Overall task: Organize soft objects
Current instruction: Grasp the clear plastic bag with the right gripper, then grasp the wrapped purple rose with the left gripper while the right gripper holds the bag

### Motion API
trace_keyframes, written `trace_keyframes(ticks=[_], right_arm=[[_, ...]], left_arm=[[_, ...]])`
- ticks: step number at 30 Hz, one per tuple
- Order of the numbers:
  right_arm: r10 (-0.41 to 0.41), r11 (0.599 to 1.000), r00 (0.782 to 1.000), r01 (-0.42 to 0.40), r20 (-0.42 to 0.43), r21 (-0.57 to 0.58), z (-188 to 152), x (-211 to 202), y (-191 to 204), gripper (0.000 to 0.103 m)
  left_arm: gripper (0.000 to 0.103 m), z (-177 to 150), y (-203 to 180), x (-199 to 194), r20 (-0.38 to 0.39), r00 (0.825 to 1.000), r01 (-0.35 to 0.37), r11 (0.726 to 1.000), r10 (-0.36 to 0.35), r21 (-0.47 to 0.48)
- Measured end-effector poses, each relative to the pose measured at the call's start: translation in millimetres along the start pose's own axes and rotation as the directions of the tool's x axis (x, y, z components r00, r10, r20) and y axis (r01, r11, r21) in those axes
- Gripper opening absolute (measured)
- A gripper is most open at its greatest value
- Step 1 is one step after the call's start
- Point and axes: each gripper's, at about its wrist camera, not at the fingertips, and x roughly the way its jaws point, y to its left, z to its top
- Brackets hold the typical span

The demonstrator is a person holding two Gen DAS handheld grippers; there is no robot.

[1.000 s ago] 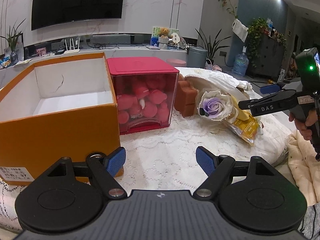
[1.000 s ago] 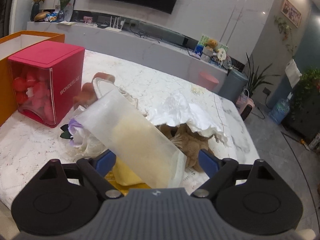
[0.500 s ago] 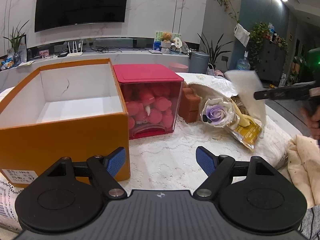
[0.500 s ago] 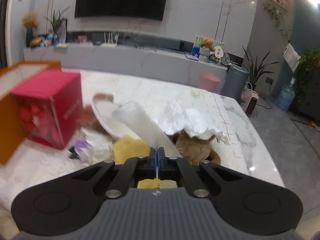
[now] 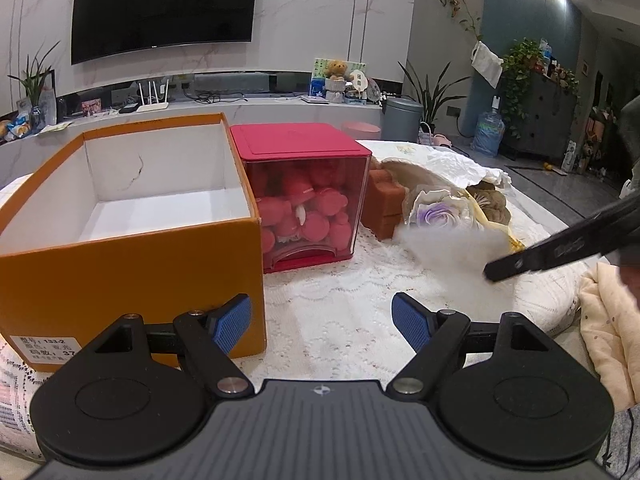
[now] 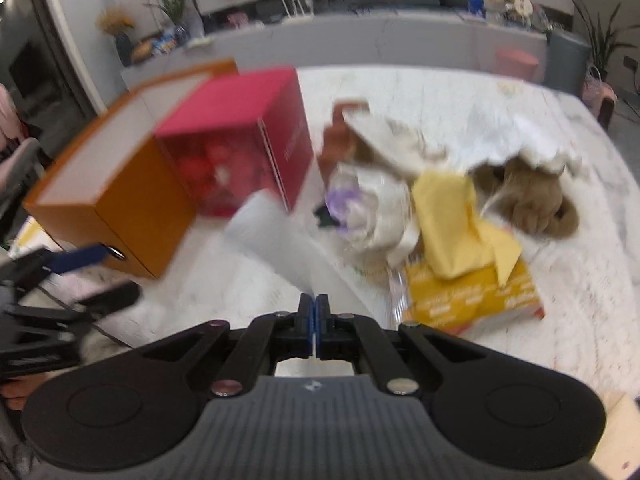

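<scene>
While our right claw (image 6: pixel 315 312) is pinching a translucent white plastic sheet (image 6: pixel 276 236), its length is running toward the open orange cardboard box (image 5: pixel 132 208); our left claw (image 5: pixel 322 322), nearer the box, is gaping empty.

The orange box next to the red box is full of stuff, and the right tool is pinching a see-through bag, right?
Not quite. The orange box is empty: the left wrist view shows only its bare white inside. The rest holds: it sits beside the red box, and the right tool is pinching the see-through bag.
</scene>
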Motion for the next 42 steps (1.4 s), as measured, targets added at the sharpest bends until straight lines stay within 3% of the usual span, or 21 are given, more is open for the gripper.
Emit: trace_keyframes(ticks=[3, 6, 9, 13, 15, 17, 22, 26, 32, 37, 40, 42], right_arm=[[-0.047, 0.999, 0.999, 0.047, -0.028, 0.01, -3, 17, -5, 0.0], [-0.102, 0.995, 0.994, 0.102, -0.027, -0.016, -3, 25, -11, 0.008], [-0.115, 0.992, 0.993, 0.113, -0.019, -0.052, -2, 28, -10, 0.008], [-0.107, 0.991, 0.994, 0.105, -0.017, -0.081, -2, 36, -6, 0.019], [-0.078, 0.993, 0.997, 0.075, -0.028, -0.086, -2, 42, -5, 0.018], [-0.078, 0.991, 0.996, 0.074, -0.036, -0.111, -2, 48, 0, 0.0], [-0.032, 0.992, 0.999, 0.028, -0.023, -0.122, 0, 28, 3, 0.0], [-0.047, 0.997, 0.997, 0.051, 0.066, -0.054, 15, -25, -10, 0.0], [-0.15, 0.988, 0.961, 0.133, 0.234, 0.084, 37, -89, -43, 0.0], [-0.164, 0.977, 0.953, 0.121, 0.255, 0.176, 35, -102, -64, 0.0], [-0.155, 0.975, 0.957, 0.108, 0.247, 0.193, 33, -99, -67, 0.0], [-0.151, 0.974, 0.957, 0.102, 0.246, 0.2, 33, -97, -72, 0.0]], left_arm=[[0.094, -1, -2, 1, -0.012, 1.0, 0.015, 1.0, -0.015, 0.002], [0.094, -2, -5, 2, -0.013, 1.0, 0.025, 0.999, -0.025, 0.019], [0.094, -5, -8, 4, -0.015, 1.0, 0.022, 0.999, -0.022, 0.043], [0.093, -7, -10, 6, -0.027, 0.999, 0.026, 0.999, -0.025, 0.041], [0.093, -7, -10, 5, -0.024, 0.999, 0.031, 0.998, -0.03, 0.048], [0.094, -9, -12, 5, -0.019, 0.999, 0.038, 0.997, -0.037, 0.06], [0.094, -10, -17, 6, -0.008, 0.996, 0.093, 0.992, -0.092, 0.085], [0.094, 0, -34, 15, 0.01, 0.99, 0.14, 0.985, -0.142, 0.096], [0.094, -1, -81, 49, 0.086, 0.979, 0.148, 0.94, -0.182, 0.306], [0.094, 0, -111, 87, 0.139, 0.978, 0.083, 0.895, -0.159, 0.439], [0.094, 1, -121, 106, 0.181, 0.977, 0.01, 0.88, -0.109, 0.475], [0.094, 6, -122, 117, 0.173, 0.979, 0.009, 0.878, -0.104, 0.479]])
